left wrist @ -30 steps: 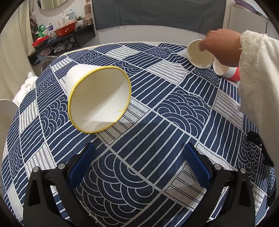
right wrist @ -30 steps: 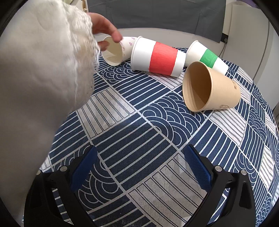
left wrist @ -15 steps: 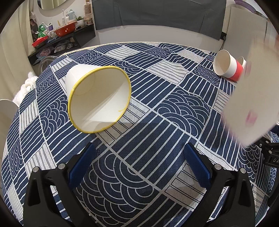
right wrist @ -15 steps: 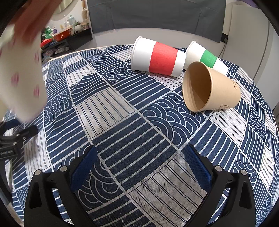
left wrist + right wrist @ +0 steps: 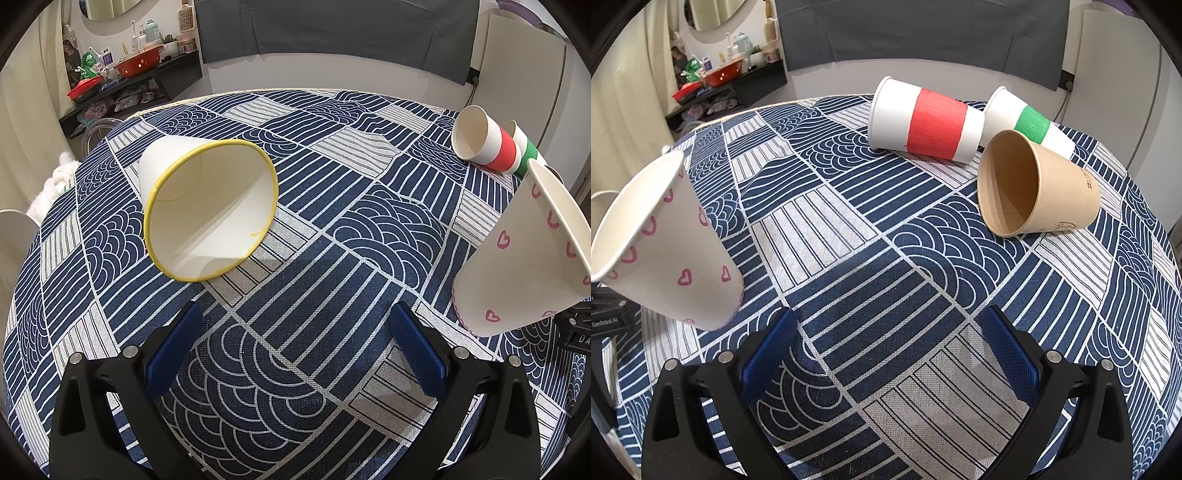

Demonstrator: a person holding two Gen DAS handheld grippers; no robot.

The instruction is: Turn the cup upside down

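A white paper cup with pink hearts [image 5: 524,258] [image 5: 668,251] stands mouth up on the tablecloth between the two grippers, at the right edge of the left wrist view and the left edge of the right wrist view. My left gripper [image 5: 295,343] is open over bare cloth, with the heart cup to its right. My right gripper [image 5: 886,347] is open too, with that cup to its left. A white cup with a yellow rim [image 5: 210,206] lies on its side ahead and left of the left gripper.
A red-banded cup [image 5: 923,120], a green-banded cup [image 5: 1028,123] and a brown cup [image 5: 1034,184] lie on their sides at the far right of the round table [image 5: 923,277]. A cluttered shelf [image 5: 122,85] stands beyond the table's left edge.
A hand picked up the heart cup from beside the red-banded cup, carried it toward the near side, and set it upright between the grippers. The hand has left view. Both grippers stayed still.
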